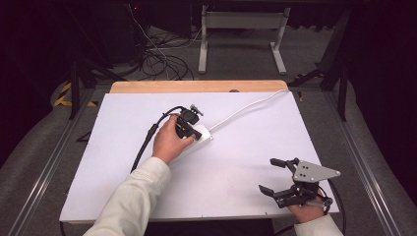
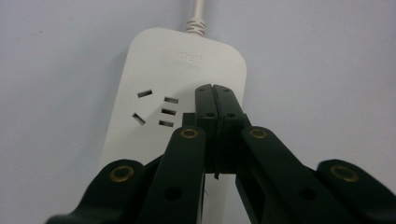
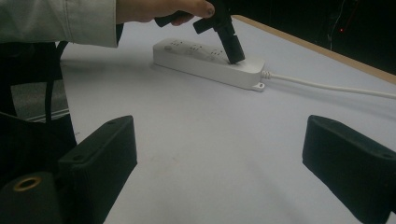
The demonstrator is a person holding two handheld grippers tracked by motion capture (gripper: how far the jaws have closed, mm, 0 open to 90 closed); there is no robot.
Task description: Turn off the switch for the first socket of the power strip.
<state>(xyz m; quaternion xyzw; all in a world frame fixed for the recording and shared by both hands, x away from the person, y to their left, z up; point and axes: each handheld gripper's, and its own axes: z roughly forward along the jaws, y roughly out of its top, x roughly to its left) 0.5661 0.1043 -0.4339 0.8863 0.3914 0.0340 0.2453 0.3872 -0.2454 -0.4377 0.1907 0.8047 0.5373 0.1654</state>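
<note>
A white power strip (image 1: 207, 137) lies near the middle of the white table top (image 1: 123, 191), its white cable (image 1: 246, 109) running off to the far right. My left gripper (image 1: 195, 133) is shut and points down, its tips resting on the strip's top near the cable end. In the left gripper view the jaws (image 2: 213, 89) meet just right of a socket on the strip (image 2: 177, 56), with nothing visible between them. The right gripper view shows that gripper (image 3: 236, 55) standing on the strip (image 3: 187, 53). My right gripper (image 1: 268, 175) rests open at the near right edge, empty (image 3: 219, 154).
A wooden strip (image 1: 196, 87) borders the far side of the table. The left gripper's black cable (image 1: 147, 140) runs over the table's left half. Beyond the table stand a white table frame (image 1: 241, 29) and loose cables (image 1: 162, 59) on the floor.
</note>
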